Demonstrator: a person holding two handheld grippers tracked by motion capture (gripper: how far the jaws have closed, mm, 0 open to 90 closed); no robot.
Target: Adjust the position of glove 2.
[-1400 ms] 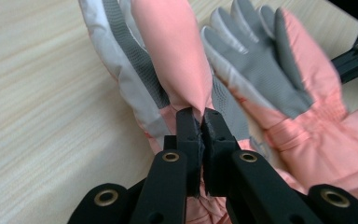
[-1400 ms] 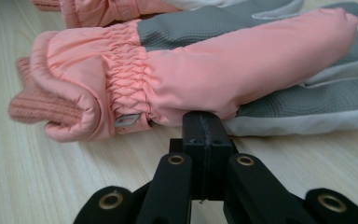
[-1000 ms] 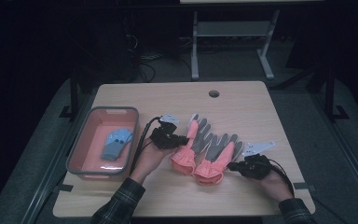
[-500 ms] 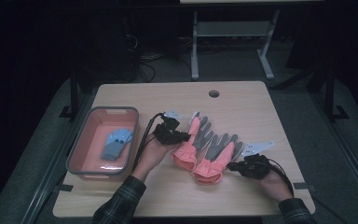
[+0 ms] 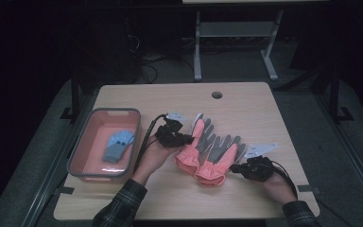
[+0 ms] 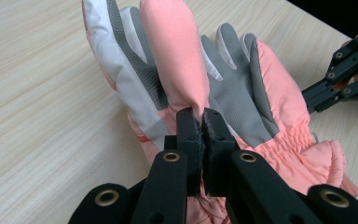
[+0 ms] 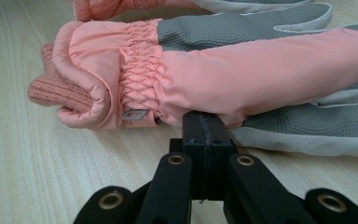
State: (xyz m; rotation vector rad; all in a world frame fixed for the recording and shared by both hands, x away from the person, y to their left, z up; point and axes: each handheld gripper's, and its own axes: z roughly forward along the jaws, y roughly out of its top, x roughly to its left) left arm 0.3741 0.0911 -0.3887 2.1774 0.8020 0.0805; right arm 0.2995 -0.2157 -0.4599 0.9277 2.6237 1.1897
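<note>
A pink tray (image 5: 82, 156) (a blue glove (image 5: 118, 145) inside) sits at the table's (image 5: 246, 101) left. The left tool (image 6: 200, 128) pinches the left pink glove's (image 5: 194, 146) thumb. The right tool (image 7: 204, 128), jaws closed, grips the right pink glove's (image 7: 242, 79) edge at mid-table.

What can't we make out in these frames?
- Right tongs, right gripper view: shut at the pink glove, whose bulge hides whether fabric is pinched.
- Blue item in the tray, high view: too small to identify.
- Left tongs, left gripper view: shut on the glove's thumb, which covers the palm behind.
</note>
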